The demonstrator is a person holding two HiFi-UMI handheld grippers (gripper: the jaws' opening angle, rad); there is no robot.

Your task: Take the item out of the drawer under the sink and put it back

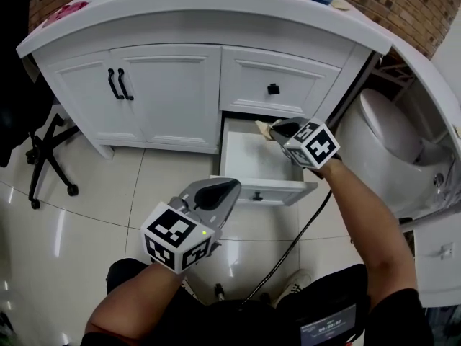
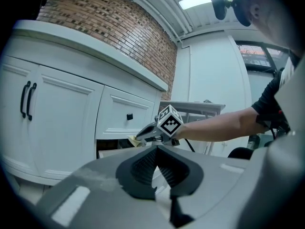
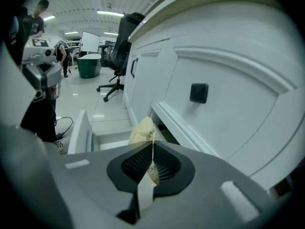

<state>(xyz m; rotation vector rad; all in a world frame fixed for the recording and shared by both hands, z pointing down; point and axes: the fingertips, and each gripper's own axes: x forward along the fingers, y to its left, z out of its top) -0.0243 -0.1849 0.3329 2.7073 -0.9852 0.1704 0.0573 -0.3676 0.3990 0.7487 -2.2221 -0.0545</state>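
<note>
1. Left gripper (image 1: 227, 187) hangs nearest, jaws pressed together on nothing, apparently kept aside to leave the drawer free.
2. Beyond it the open lower drawer (image 1: 288, 189) juts from the sink cabinet (image 1: 173, 85), front panel toward the person.
3. Farthest, the right gripper (image 1: 279, 129) hovers over the drawer's back right corner, jaws pinching a thin pale yellow packet (image 3: 143, 130) edge-on. The packet's long axis runs along the jaws, with its free end pointing at the cabinet. It sits above the drawer, not resting in it.

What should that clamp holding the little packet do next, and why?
Probably ease down and let go: the right gripper is shut on the yellowish packet, held above the open drawer, whose floor below looks bare. I cannot tell whether the packet is going in or out.
</note>
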